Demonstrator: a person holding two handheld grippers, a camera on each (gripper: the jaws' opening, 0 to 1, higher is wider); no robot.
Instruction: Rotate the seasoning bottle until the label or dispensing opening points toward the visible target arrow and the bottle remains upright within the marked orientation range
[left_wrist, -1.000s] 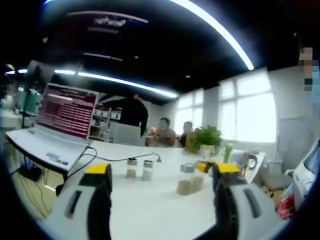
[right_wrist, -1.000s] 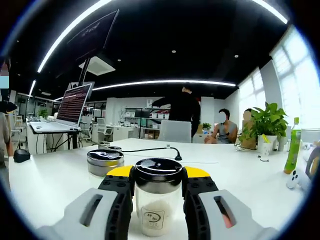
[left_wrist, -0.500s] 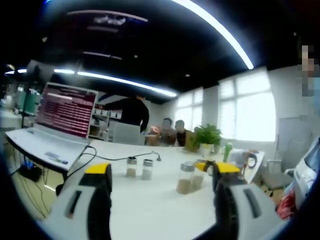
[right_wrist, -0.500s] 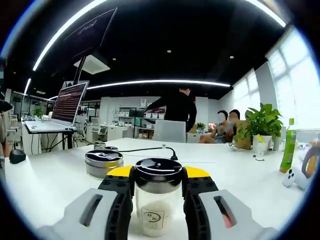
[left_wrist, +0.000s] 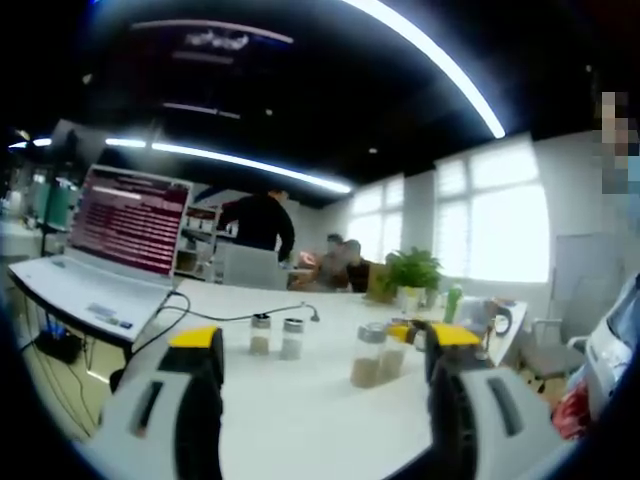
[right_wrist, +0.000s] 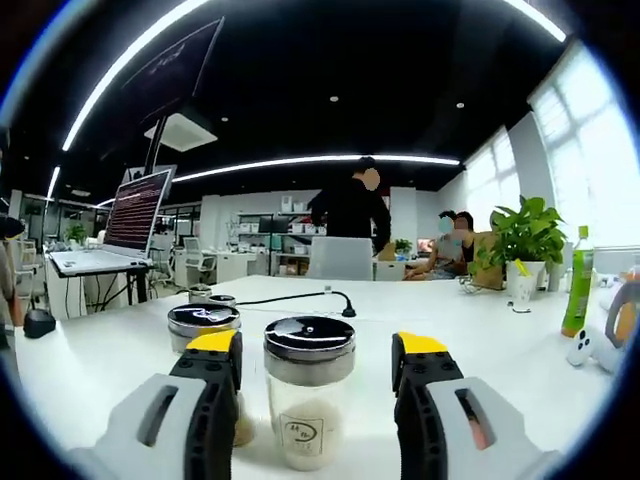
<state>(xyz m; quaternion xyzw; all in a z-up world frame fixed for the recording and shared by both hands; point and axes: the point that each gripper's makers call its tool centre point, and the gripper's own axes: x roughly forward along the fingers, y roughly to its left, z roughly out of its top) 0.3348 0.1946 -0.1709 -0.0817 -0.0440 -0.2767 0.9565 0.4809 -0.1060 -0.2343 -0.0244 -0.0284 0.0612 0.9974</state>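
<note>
A clear seasoning bottle with a black lid and pale contents stands upright on the white table, its small label facing the camera. My right gripper is open, a jaw on either side of the bottle with a gap on both sides. A second black-lidded jar stands just behind to the left, partly hidden by the left jaw. In the left gripper view, two bottles with brownish contents and two smaller shakers stand farther off on the table. My left gripper is open with nothing between its jaws.
An open laptop sits at the table's left end, with a black cable running across the table. A potted plant and a green bottle stand to the right. People sit at the back; one person stands there.
My right gripper has opened and let go of the seasoning bottle, which stays upright. The standing person at the back has shifted. The left gripper is unchanged.
</note>
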